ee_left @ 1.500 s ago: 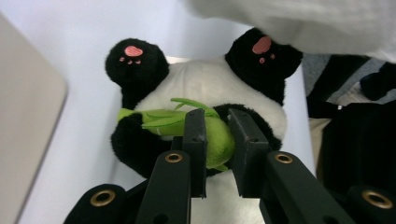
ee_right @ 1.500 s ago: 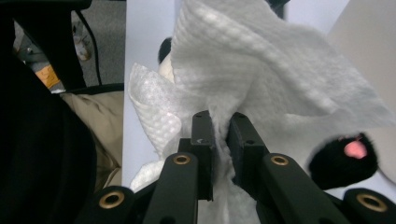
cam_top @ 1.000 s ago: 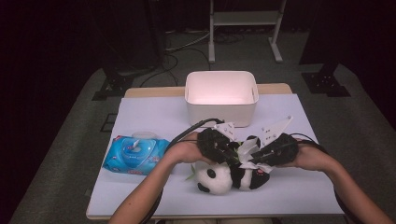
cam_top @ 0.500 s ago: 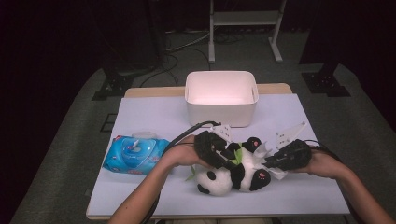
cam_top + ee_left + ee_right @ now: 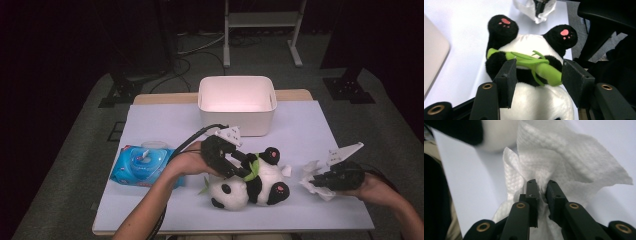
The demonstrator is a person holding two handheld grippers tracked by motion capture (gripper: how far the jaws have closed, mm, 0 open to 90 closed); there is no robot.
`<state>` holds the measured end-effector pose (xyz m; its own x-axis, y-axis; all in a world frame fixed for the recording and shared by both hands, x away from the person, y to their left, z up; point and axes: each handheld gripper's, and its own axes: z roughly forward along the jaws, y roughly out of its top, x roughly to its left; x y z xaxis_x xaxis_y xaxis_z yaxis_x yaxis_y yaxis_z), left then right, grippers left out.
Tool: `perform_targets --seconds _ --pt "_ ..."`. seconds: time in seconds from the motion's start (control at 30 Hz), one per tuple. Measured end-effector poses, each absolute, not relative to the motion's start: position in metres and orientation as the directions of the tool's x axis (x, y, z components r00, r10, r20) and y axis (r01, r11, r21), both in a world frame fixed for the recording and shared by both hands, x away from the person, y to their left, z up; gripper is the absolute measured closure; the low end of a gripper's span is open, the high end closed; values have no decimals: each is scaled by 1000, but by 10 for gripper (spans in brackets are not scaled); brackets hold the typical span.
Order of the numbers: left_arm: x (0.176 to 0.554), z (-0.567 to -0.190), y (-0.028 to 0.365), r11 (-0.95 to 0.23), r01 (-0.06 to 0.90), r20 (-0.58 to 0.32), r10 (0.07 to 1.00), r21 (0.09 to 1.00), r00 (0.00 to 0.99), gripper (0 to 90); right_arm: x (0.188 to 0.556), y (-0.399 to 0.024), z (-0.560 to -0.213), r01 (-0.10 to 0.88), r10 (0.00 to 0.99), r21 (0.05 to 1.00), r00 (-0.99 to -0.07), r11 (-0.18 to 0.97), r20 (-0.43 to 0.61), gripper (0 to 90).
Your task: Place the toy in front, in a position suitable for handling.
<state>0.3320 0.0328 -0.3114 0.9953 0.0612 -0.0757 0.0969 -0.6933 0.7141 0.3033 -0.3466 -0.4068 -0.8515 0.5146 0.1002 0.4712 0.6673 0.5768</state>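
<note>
Ahead of me a white bin point(image 5: 236, 104) stands at the far edge of the pale sheet covering my table point(image 5: 165, 124). Off to my left a blue pack of wet wipes point(image 5: 143, 165) lies flat, well apart from the bin. Beyond the table, a metal stand point(image 5: 260, 30) and cables point(image 5: 192, 55) sit on the grey floor.

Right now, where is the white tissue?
In the high view the white tissue is pinched in the right claw at the table's right side, just right of the panda toy.

Table brightly lit, surroundings dark; gripper views soft up close
</note>
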Motion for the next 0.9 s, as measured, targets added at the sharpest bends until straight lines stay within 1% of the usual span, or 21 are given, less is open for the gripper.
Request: perform_targets --seconds 0.07,0.17,0.23,0.3,0.37,0.47,0.6,0.9 --pt "332 -313 35 -698 99 -73 68 709 995 445 298 -356 -413 493 542 569 -835 658 96 794" --pt "333 -316 39 -695 111 -78 79 710 994 427 289 -369 -424 532 582 556 -807 639 103 718" --pt "334 -318 41 -691 126 -80 99 712 992 410 285 -373 -428 547 595 551 -796 630 110 717" --pt "334 -319 43 -693 129 -78 105 709 991 392 280 -377 -428 551 598 552 -793 626 113 668" --pt "334 -320 44 -689 137 -83 110 712 990 383 277 -380 -426 556 602 560 -789 615 122 652" --pt "334 -320 47 -687 143 -81 122 712 989 357 274 -384 -422 558 618 553 -780 618 96 612" --pt "334 -320 50 -686 146 -79 128 713 989 348 273 -387 -417 555 611 556 -785 619 103 611" --pt "333 -323 61 -663 168 -84 157 729 984 308 274 -386 -393 520 596 616 -797 592 100 589"
